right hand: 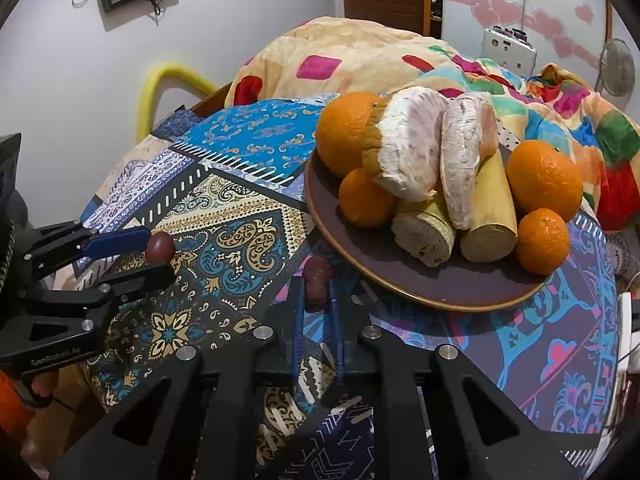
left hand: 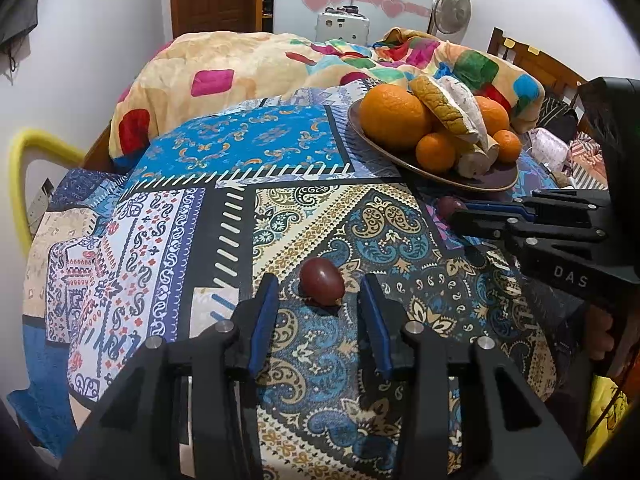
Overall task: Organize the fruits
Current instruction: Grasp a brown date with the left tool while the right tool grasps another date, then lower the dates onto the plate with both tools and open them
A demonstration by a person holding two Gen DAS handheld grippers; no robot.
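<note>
so: 2 dark plums, 2 grippers, 1 loaded plate

closest to the left gripper [left hand: 320, 300] lies a small egg-shaped fruit [left hand: 322, 282], deep maroon with a dull sheen and a paler fleck near its base. it rests on the patterned cloth [left hand: 224, 216] just ahead of the blue-padded fingers [left hand: 264, 320], roughly centred on the gap between them. the jaws stand wide apart, neither pad touching the skin as far as the left wrist view shows.

a second fruit [right hand: 317, 280] of the same kind, reddish-brown and slightly speckled on its lower half, sits between the fingertips of the right gripper [right hand: 316, 296]. here the jaws are drawn in narrow and pinch this fruit from both sides, right beside the near rim of the plate [right hand: 440, 292]. from the left wrist view it shows only as a dark rounded end poking past the tips of that gripper.

on the brown plate, which lies on the cloth beyond both grippers, sit 4 oranges: 1 large orange [right hand: 346, 132] at the back left, another at the right, and 2 smaller ones at the front. between them lie 2 pomelo wedges [right hand: 412, 144] with white pith and pale pink flesh, propped on 2 pale yellow cut stalk pieces [right hand: 490, 216].

behind the plate lies a rumpled blanket [left hand: 224, 68] with coloured squares.
</note>
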